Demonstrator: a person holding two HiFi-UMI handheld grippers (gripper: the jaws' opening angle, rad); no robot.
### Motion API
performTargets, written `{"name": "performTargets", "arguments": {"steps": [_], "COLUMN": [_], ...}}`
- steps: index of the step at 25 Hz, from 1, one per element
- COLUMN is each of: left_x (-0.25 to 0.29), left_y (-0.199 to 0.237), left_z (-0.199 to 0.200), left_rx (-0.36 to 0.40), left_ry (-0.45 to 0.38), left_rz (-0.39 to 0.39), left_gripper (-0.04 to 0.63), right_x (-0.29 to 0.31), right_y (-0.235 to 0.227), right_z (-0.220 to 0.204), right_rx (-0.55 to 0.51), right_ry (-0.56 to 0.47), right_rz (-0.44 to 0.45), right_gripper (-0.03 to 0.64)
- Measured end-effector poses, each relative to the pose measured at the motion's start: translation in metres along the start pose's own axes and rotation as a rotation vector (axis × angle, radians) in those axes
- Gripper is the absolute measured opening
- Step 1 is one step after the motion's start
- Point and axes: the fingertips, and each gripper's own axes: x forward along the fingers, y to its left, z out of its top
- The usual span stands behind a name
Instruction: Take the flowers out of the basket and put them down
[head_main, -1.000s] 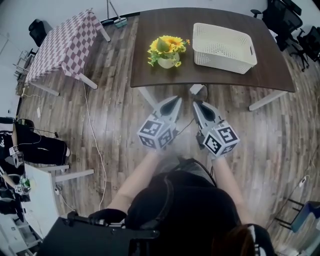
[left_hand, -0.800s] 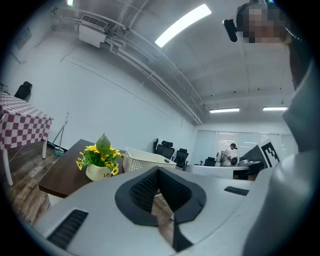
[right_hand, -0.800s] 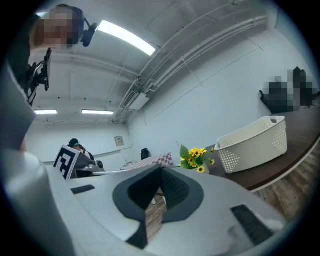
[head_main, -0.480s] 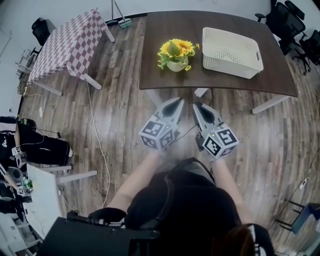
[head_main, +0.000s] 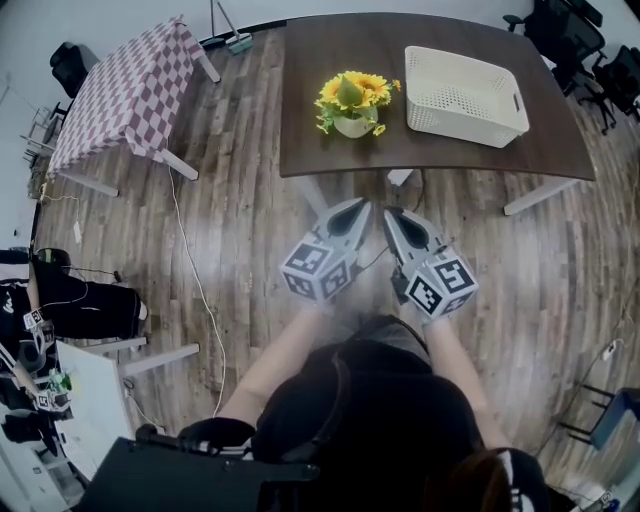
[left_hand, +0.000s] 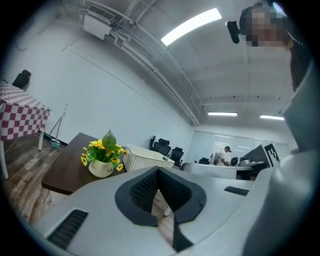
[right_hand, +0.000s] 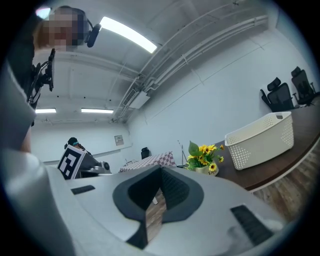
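Flowers (head_main: 352, 102), in a pale pot, are being observed upright on the dark counter (head_main: 440, 158), just beside the white basket (head_main: 466, 118) and not inside it; the basket interior is reading as empty. Left gripper (head_main: 352, 208) and right gripper (head_main: 393, 216) are being held side by side over the wooden floor (head_main: 250, 220), short of the counter edge. Both are being held with jaws pressed together and nothing between them. Judged from this layout, removal and set-down are being counted as already done, with no handling step left.
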Motion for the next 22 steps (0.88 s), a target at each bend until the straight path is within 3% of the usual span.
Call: {"name": "performTargets", "arguments": {"steps": [12,22], "left_x": [-0.012,-0.036], "left_y": [0.009,0.035], "left_z": [-0.002,-0.006], "left_rx": [-0.014,-0.029], "left_ry": [-0.007,-0.013], "left_rz": [-0.03,0.003], "left_gripper": [0.0,0.0], "right_x": [0.012,0.023], "right_y": [0.021,0.037], "right_z": [-0.013,-0.032], "right_rx": [-0.024,0.005], "right_ry": [0.037,0.045], "right_rz": [0.008,0.025], "right_gripper": [0.0,0.0]}}
